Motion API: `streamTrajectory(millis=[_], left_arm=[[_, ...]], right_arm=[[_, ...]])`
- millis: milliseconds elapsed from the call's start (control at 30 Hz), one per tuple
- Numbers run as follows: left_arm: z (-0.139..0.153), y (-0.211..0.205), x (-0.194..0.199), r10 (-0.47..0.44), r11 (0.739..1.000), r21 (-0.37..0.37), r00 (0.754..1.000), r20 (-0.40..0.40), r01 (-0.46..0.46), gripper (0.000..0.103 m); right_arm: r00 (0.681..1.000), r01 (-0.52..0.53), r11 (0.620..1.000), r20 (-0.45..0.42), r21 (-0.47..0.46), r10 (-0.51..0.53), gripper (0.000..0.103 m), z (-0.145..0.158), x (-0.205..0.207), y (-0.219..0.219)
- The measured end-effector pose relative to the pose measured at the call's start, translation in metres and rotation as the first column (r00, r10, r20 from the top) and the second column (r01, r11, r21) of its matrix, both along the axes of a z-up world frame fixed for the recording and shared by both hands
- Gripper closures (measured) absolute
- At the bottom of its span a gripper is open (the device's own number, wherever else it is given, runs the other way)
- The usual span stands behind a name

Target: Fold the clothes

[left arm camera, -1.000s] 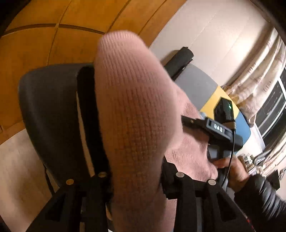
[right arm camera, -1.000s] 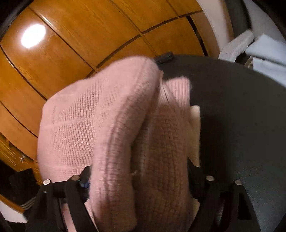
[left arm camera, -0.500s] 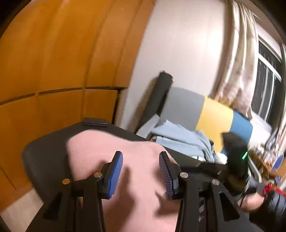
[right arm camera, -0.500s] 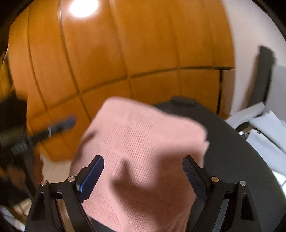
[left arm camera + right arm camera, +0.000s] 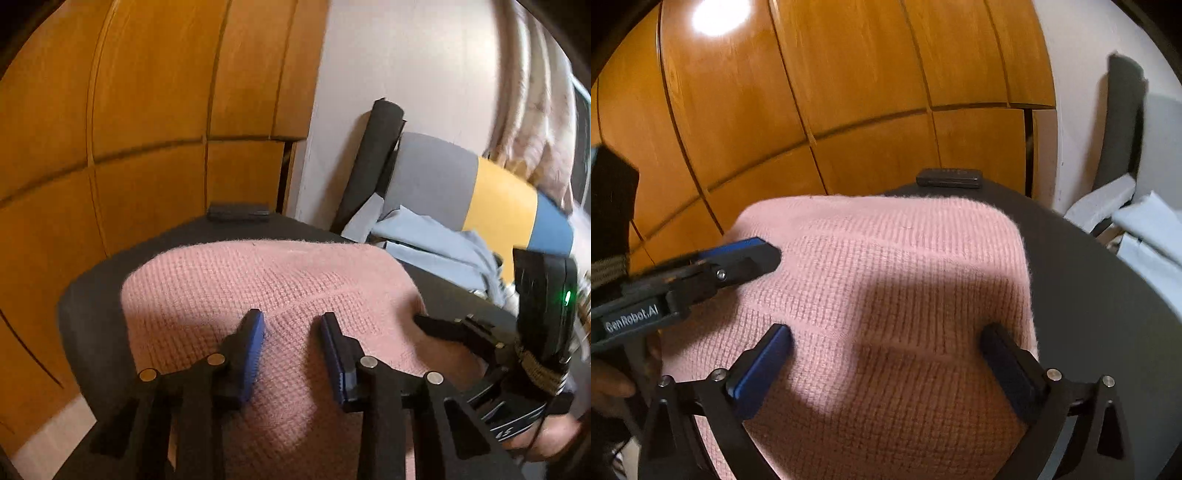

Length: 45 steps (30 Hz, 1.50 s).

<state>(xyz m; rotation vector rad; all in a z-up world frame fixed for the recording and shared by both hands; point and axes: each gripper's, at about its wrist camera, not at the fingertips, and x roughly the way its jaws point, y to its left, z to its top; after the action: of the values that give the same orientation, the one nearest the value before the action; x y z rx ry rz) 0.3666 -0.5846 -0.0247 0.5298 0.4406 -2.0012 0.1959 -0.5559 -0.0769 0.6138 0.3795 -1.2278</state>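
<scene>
A pink knitted garment (image 5: 266, 291) (image 5: 894, 273) lies folded flat on a dark round table (image 5: 92, 295) (image 5: 1089, 295). My left gripper (image 5: 291, 325) hovers over its near part, open, with nothing between the blue pads. In the right wrist view the same left gripper (image 5: 757, 249) reaches in from the left over the garment's left edge. My right gripper (image 5: 886, 341) stands wide open above the garment's near half, empty. The right gripper's body (image 5: 491, 339) shows at the right of the left wrist view, held by a hand (image 5: 546, 435).
A small black flat device (image 5: 238, 213) (image 5: 948, 178) rests at the table's far edge. Orange wooden panels (image 5: 147, 110) stand behind. To the right are a grey, yellow and blue seat (image 5: 480, 192), light blue clothes (image 5: 432, 240) and a curtain (image 5: 535, 110).
Both grippers let go of the bunched pink garment and opened. It now lies flat and folded on the table, with both grippers pulled back above it.
</scene>
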Motion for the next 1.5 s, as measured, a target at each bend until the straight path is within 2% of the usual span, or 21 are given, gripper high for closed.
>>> streamTrajectory(millis=[33, 67, 133, 200, 300, 367, 500, 567, 667, 767, 833, 1033, 1200, 1300, 1367, 1500], left_arm=[[0.003, 0.003, -0.005, -0.003, 1.0, -0.015, 1.0, 0.01, 0.003, 0.069], [0.007, 0.011, -0.001, -0.005, 1.0, -0.011, 1.0, -0.002, 0.005, 0.065], [0.015, 0.014, 0.002, 0.01, 1.0, 0.018, 1.0, -0.029, -0.009, 0.062], [0.029, 0.024, 0.004, 0.064, 0.997, 0.031, 0.998, -0.007, -0.064, 0.062], [0.046, 0.046, 0.0, 0.168, 0.985, 0.015, 0.984, 0.057, -0.169, 0.053], [0.058, 0.07, 0.001, 0.214, 0.977, -0.017, 0.974, 0.069, -0.213, 0.052], [0.076, 0.106, 0.01, 0.245, 0.97, -0.015, 0.969, 0.036, -0.244, 0.048], [0.084, 0.125, 0.017, 0.241, 0.97, -0.001, 0.97, 0.039, -0.241, 0.048], [0.093, 0.147, 0.029, 0.221, 0.975, 0.005, 0.975, -0.005, -0.221, 0.049], [0.098, 0.156, 0.047, 0.176, 0.984, 0.044, 0.974, -0.144, -0.171, 0.053], [0.099, 0.159, 0.053, 0.201, 0.979, 0.048, 0.964, -0.174, -0.196, 0.053], [0.091, 0.162, 0.037, 0.226, 0.974, 0.039, 0.972, -0.063, -0.223, 0.053], [0.083, 0.16, 0.029, 0.247, 0.968, 0.053, 0.969, 0.005, -0.247, 0.053], [0.078, 0.155, 0.034, 0.266, 0.96, 0.095, 0.964, 0.0, -0.265, 0.053], [0.075, 0.153, 0.037, 0.28, 0.953, 0.119, 0.96, -0.003, -0.277, 0.053], [0.074, 0.15, 0.036, 0.293, 0.949, 0.116, 0.956, 0.007, -0.292, 0.053]], right_arm=[[1.0, -0.002, 1.0, -0.002, -0.002, 0.002, 0.0, -0.011, -0.008, -0.009], [1.0, -0.001, 1.0, -0.002, 0.005, 0.001, 0.0, -0.009, -0.007, -0.008], [1.0, 0.015, 1.0, 0.004, 0.026, -0.015, 0.0, 0.001, -0.01, 0.001], [0.999, 0.041, 0.998, 0.007, 0.038, -0.041, 0.0, 0.015, -0.014, 0.013], [0.989, 0.146, 0.987, 0.008, 0.066, -0.147, 0.0, 0.029, -0.021, 0.041], [0.979, 0.193, 0.978, 0.047, 0.083, -0.197, 0.0, 0.037, -0.025, 0.065], [0.969, 0.242, 0.965, 0.025, 0.096, -0.246, 0.0, 0.066, -0.013, 0.101], [0.96, 0.279, 0.958, -0.06, 0.073, -0.275, 0.0, 0.081, 0.003, 0.117], [0.94, 0.294, 0.956, -0.187, 0.017, -0.286, 0.0, 0.1, 0.028, 0.133], [0.91, 0.301, 0.952, -0.28, -0.058, -0.305, 0.0, 0.111, 0.051, 0.152], [0.897, 0.294, 0.951, -0.317, -0.097, -0.309, 0.0, 0.114, 0.064, 0.162], [0.848, 0.29, 0.941, -0.41, -0.174, -0.337, 0.0, 0.122, 0.089, 0.182], [0.839, 0.336, 0.926, -0.391, -0.173, -0.378, 0.0, 0.119, 0.088, 0.181], [0.863, 0.365, 0.925, -0.334, -0.109, -0.38, 0.0, 0.111, 0.079, 0.178], [0.868, 0.37, 0.925, -0.323, -0.088, -0.378, 0.0, 0.107, 0.077, 0.176], [0.876, 0.365, 0.929, -0.315, -0.063, -0.365, 0.0, 0.102, 0.078, 0.177]])
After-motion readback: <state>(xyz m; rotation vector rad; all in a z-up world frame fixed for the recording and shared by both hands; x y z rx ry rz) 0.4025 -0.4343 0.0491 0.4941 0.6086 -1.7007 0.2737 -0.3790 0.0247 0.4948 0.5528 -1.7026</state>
